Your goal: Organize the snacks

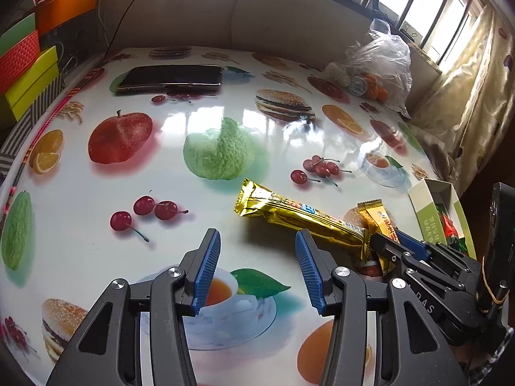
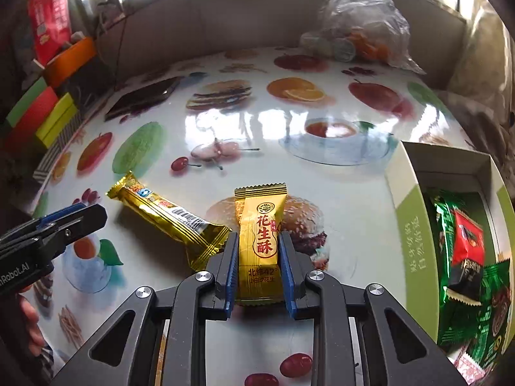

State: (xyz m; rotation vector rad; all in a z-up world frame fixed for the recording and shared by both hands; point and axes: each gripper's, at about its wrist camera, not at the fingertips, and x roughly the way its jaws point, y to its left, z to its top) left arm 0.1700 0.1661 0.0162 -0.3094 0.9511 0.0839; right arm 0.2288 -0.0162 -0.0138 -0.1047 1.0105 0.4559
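**Pinching the peanut crisp for the box**

I am squeezing the right gripper [image 2: 258, 270] onto the small golden foil peanut-crisp packet with red lettering [image 2: 259, 241], both blue pads pressing its long edges, so it is clamped lengthwise with its crimped top pointing away from me. I am taking it by the narrow sides because the wrapper is flat and slippery; a grip across the width should keep it from sliding.

My landmark is the open green-and-white cardboard box [image 2: 415, 225]. The packet is sitting just left of the box, over a printed burger on the glossy fruit-patterned tablecloth [image 2: 322, 167]. I cannot tell whether it is off the cloth yet. Inside the box, green and red wrapped snacks [image 2: 466, 241] are already lying in a loose pile, so I judge that is where this one belongs.

Further left of the box, the long gold foil snack bar [image 1: 302, 218] is lying diagonally, its near end close to the packet, possibly touching. I am holding the left gripper [image 1: 257, 270] beyond that, jaws spread and empty, hovering above the cloth, presumably keeping out of the way until the bar's turn.

The risk I am watching is dragging the bar along when lifting.
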